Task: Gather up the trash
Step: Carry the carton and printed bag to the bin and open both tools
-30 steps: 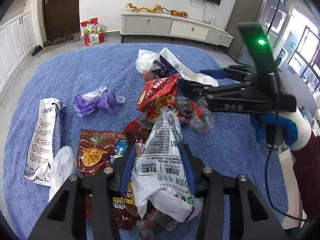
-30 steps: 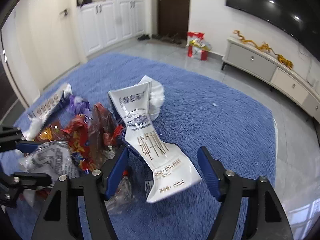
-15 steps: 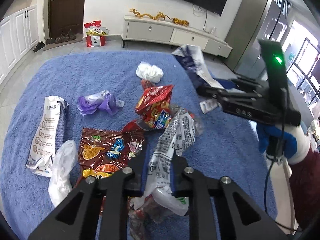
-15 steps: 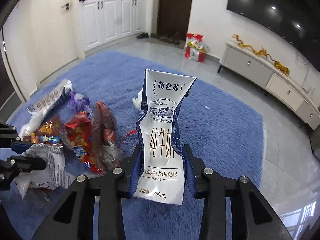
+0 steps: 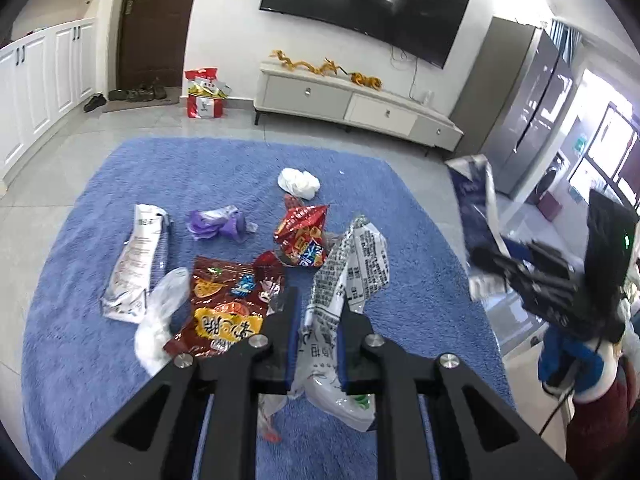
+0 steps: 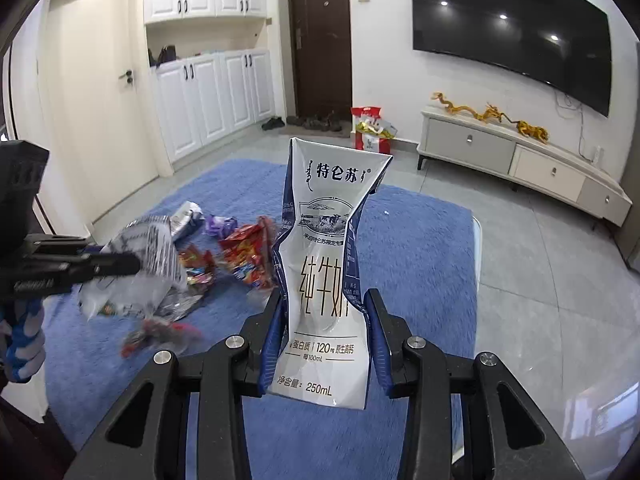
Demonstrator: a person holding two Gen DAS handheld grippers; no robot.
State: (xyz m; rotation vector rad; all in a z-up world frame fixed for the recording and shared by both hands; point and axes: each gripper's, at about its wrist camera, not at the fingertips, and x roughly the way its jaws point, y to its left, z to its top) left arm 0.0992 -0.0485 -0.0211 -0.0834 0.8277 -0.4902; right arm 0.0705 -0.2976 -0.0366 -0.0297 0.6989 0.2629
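Milk carton [image 6: 326, 280] reads "250mL", "120mg" (crushed; rt hand-held gripper [image 6: 325, 340] pinching).

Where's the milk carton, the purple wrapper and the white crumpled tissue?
milk carton [image 6: 326, 280]: right wrist view, middle of its front panel.
purple wrapper [image 5: 218, 224]: left wrist view, centre of the crumpled bundle.
white crumpled tissue [image 5: 299, 183]: left wrist view, middle of the wad.

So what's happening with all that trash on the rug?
A person is picking it up with two tongs. The left tongs pinch a crinkly printed wrapper, and the right tongs squeeze a flattened milk carton. More wrappers and a white tissue lie on the blue rug.
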